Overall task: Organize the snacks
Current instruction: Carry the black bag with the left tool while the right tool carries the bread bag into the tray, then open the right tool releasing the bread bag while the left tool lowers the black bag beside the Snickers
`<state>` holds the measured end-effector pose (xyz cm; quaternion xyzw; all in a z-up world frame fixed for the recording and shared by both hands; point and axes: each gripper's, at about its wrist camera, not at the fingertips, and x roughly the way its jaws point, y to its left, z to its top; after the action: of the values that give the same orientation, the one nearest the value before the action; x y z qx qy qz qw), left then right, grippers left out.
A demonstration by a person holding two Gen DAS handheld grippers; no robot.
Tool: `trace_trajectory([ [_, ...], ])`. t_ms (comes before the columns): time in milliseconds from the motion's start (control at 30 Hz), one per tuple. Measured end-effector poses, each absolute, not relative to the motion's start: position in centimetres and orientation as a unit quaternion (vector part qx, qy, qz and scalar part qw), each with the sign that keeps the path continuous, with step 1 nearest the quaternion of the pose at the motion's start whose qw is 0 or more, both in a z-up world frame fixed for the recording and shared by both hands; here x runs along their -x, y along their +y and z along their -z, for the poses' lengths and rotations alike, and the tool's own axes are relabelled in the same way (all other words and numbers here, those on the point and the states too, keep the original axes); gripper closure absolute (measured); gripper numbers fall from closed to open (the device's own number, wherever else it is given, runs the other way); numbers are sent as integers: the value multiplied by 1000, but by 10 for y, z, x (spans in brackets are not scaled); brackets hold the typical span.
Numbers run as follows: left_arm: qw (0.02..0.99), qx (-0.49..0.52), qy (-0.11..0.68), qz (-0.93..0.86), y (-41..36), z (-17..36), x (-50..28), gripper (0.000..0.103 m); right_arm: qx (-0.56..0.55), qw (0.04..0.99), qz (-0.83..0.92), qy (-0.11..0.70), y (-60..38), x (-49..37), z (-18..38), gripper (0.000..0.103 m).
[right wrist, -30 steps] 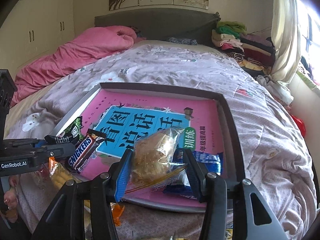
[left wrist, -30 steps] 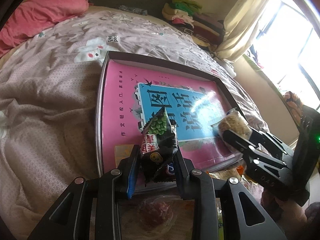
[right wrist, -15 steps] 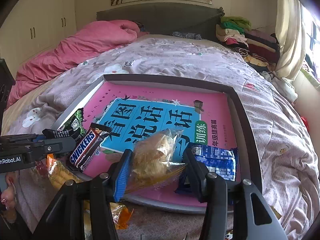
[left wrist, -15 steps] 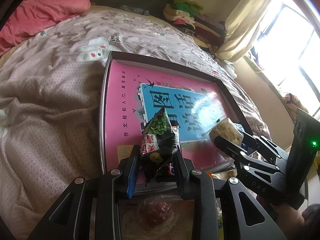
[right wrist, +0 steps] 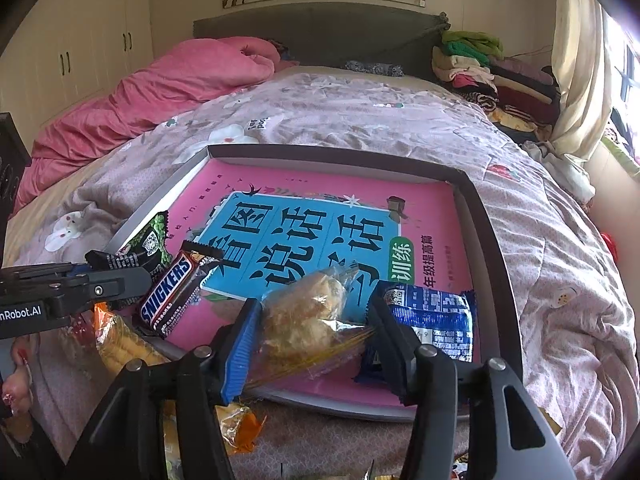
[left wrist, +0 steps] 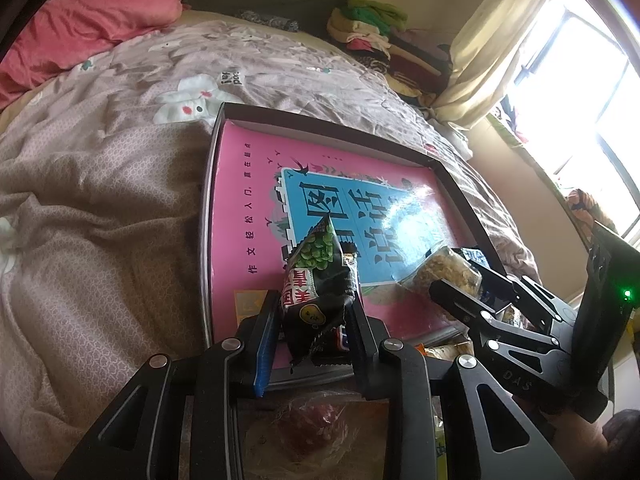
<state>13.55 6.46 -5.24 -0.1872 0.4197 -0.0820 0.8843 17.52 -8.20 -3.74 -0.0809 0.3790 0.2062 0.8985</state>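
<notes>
A dark-rimmed tray (right wrist: pixel 492 248) holding a pink and blue book lies on the bed. My left gripper (left wrist: pixel 316 316) is shut on a black and green pea snack packet (left wrist: pixel 320 276), held upright over the tray's near left corner. My right gripper (right wrist: pixel 314 306) has a clear bag of pastry (right wrist: pixel 304 320) between its fingers, low over the tray's near edge. Its jaws are opening, and the pads still touch the bag. A Snickers bar (right wrist: pixel 172 296) leans on the near left corner. A blue packet (right wrist: pixel 432 320) lies flat on the tray, to the right of the pastry bag.
Loose snacks lie on the bedspread in front of the tray: an orange-wrapped one (right wrist: pixel 120 344) and a reddish one in clear wrap (left wrist: pixel 316 424). A pink quilt (right wrist: pixel 168 92) is bunched at the far left. Folded clothes (right wrist: pixel 480 68) are stacked by the curtain.
My right gripper has brought the pastry bag down to the tray beside the blue packet, and its fingers stand slightly wider. The left gripper and its pea packet have stayed put.
</notes>
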Motion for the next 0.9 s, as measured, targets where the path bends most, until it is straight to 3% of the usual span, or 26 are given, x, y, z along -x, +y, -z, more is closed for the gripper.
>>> trace_trajectory([
  [333, 883, 193, 421, 82, 66, 53, -136, 70, 82, 900, -201, 379, -85, -171, 34, 46],
  [500, 883, 194, 420, 82, 67, 52, -136, 68, 83, 901, -201, 375, -86, -169, 32, 41],
  [900, 886, 201, 411, 71, 76, 47, -132, 60, 66, 907, -186, 371, -101, -164, 23, 39],
])
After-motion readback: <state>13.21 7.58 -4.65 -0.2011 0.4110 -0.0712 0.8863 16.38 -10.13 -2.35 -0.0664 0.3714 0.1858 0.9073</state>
